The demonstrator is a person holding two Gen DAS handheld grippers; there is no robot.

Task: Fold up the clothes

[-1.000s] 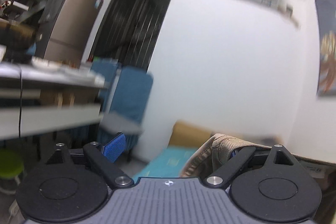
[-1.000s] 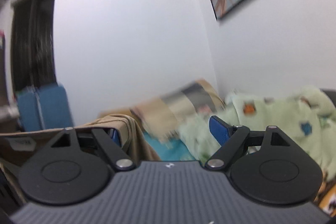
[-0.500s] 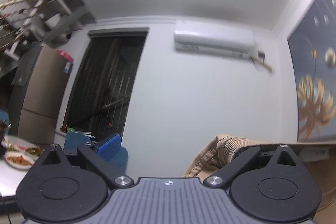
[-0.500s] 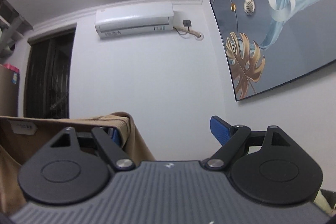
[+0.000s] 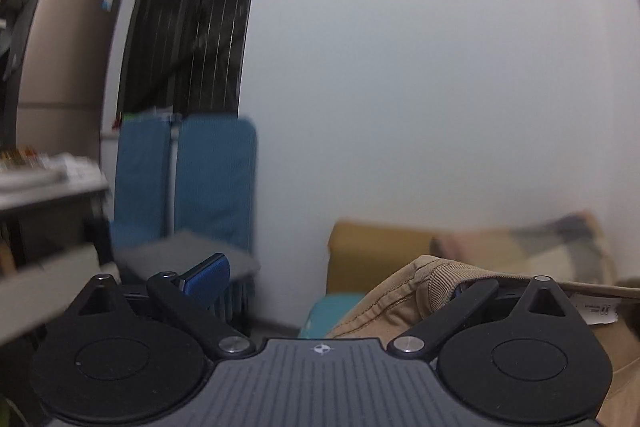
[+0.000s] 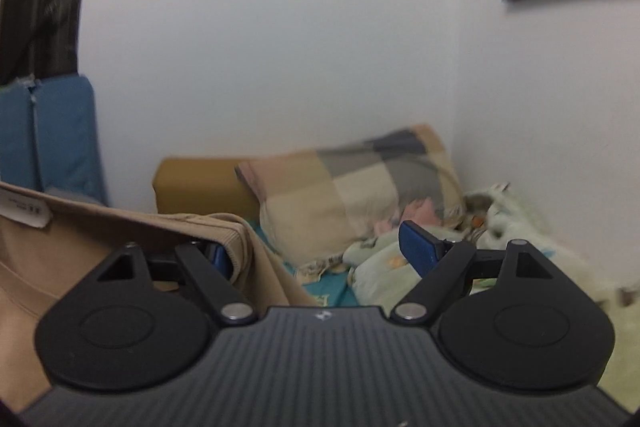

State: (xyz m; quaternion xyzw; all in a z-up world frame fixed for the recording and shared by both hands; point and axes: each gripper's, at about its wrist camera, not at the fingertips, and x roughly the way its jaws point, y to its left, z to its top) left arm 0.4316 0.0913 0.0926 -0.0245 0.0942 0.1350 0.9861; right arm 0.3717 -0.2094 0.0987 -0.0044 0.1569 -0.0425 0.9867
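Nearest: left tool (image 5: 336, 283) spread wide, with the tan ribbed-collar cotton garment (image 5: 400, 291) only hooked over its right finger, not pinched; likewise right tool (image 6: 320, 251), wide, cloth draped over its left finger; likely to slip, so keep both level and the collar taut; lower evenly onto the teal-sheeted bed (image 6: 332, 287), short of the checked pillow (image 6: 352, 195).

A pillow (image 6: 352, 195) leans in the bed's far corner against the wall, a cushion (image 6: 200, 183) just left of it, a blanket (image 6: 520, 247) heaped to its right along the side wall, and two folded mats (image 5: 184, 183) stand upright against the wall left of the bed.
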